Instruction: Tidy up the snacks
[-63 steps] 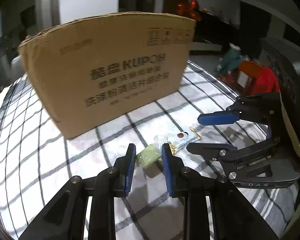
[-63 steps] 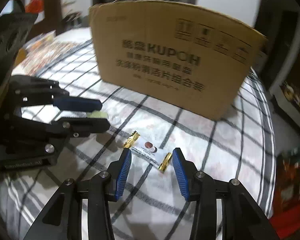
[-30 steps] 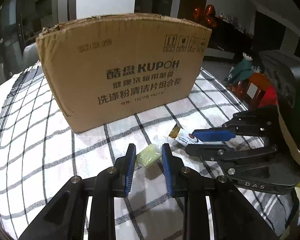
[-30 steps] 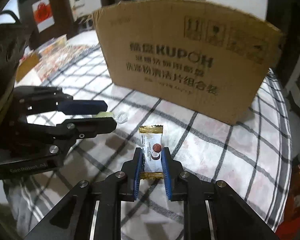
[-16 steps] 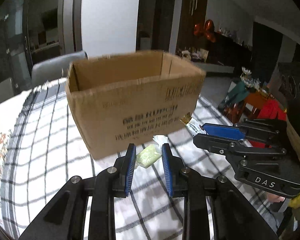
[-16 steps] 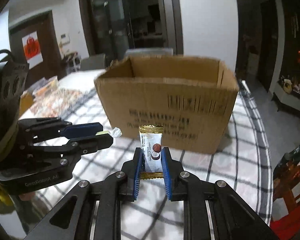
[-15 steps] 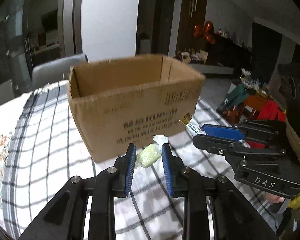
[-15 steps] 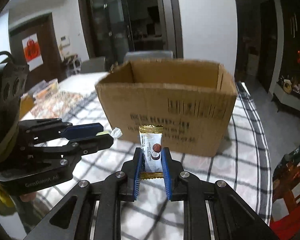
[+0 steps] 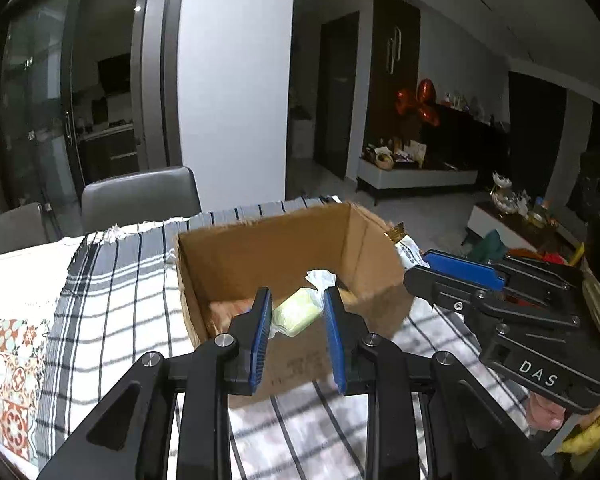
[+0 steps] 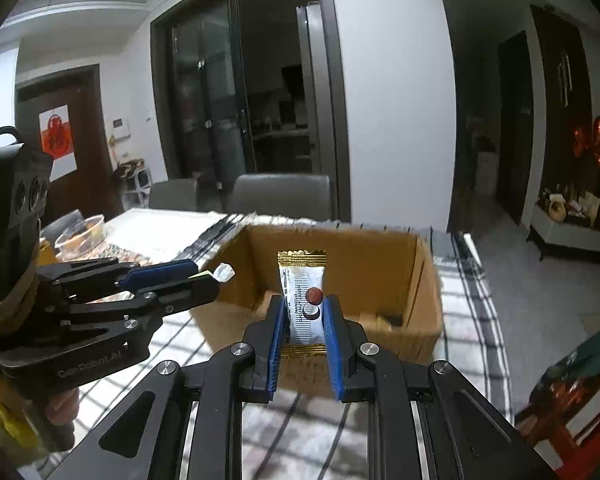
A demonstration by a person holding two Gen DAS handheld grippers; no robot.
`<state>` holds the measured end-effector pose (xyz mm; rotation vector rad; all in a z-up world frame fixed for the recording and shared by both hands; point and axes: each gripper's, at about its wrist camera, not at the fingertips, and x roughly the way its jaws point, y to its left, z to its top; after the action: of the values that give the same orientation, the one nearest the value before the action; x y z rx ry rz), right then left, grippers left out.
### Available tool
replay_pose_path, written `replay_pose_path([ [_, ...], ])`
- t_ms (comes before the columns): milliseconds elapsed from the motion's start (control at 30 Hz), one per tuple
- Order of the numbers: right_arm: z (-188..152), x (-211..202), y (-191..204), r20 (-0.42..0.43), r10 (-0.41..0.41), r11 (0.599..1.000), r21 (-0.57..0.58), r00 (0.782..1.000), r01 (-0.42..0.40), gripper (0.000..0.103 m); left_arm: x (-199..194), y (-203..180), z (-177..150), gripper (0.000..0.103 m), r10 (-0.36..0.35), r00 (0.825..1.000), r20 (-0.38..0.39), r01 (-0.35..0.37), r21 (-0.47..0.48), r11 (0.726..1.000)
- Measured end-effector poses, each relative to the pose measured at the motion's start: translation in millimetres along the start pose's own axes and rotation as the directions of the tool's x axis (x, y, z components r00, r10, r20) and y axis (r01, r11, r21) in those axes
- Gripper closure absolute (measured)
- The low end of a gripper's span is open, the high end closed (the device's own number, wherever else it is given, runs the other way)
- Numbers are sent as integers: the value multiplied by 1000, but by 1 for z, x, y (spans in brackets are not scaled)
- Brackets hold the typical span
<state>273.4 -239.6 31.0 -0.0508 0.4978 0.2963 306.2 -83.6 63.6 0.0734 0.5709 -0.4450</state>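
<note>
The left gripper point(image 9: 296, 314) clamps a green candy point(image 9: 296, 316) at frame centre, its lower part hidden behind the pads. The right gripper point(image 10: 304, 316) pinches a white packet point(image 10: 303, 300) upright. Both snacks show against the open box point(image 10: 380, 264), whose floor is mostly hidden and print blurred.
</note>
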Motion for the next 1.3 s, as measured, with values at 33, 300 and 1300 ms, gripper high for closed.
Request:
replay_pose_path([
  [33, 4, 3, -1, 3, -7, 1000, -3, 1000, 7, 82, 4, 2, 4, 76, -4, 1000, -7, 4, -4, 1000],
  [300, 20, 29, -19, -13, -58, 998, 9, 998, 58, 82, 40, 13, 26, 76, 43, 999, -18, -43, -6, 999],
  [1300, -64, -106, 32, 23, -209, 977, 54, 978, 208, 51, -102, -42, -71, 29, 191, 980, 58, -194, 46, 980],
])
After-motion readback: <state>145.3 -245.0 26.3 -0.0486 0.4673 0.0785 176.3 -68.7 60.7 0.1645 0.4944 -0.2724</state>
